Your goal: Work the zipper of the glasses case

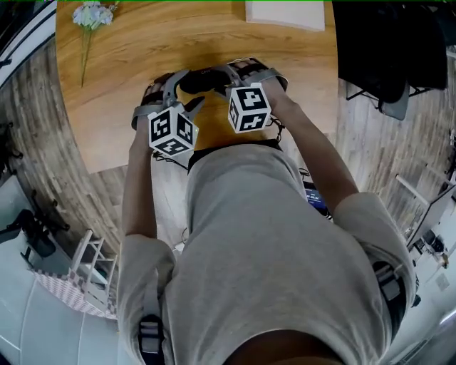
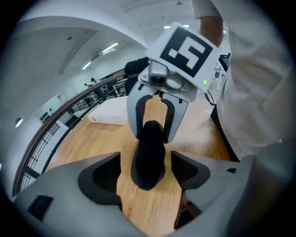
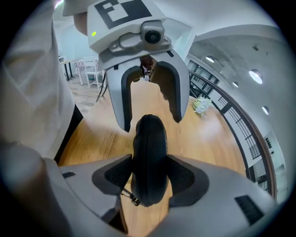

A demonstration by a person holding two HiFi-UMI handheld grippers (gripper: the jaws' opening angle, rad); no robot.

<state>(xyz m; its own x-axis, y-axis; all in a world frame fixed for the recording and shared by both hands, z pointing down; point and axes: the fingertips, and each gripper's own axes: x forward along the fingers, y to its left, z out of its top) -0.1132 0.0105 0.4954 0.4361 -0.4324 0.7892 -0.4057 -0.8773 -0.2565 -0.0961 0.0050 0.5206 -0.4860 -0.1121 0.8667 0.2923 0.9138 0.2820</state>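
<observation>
**Right gripper clamped on the glasses case, left gripper wide open around its other end**

The right gripper [image 3: 149, 173] had both pads pressed against the sides of the black glasses case [image 3: 149, 139], held on edge, with the zipper pull [image 3: 132, 200] dangling at the end nearest its camera. The left gripper [image 2: 147, 175] faced it with jaws spread wide; the case's other end sat between them with a gap on each side. Both were over the wooden table [image 1: 142, 64], near the edge closest to the person. Well apart, a flower sprig [image 1: 92, 14] and a white block [image 1: 285, 13] lay at the table's far side.
</observation>
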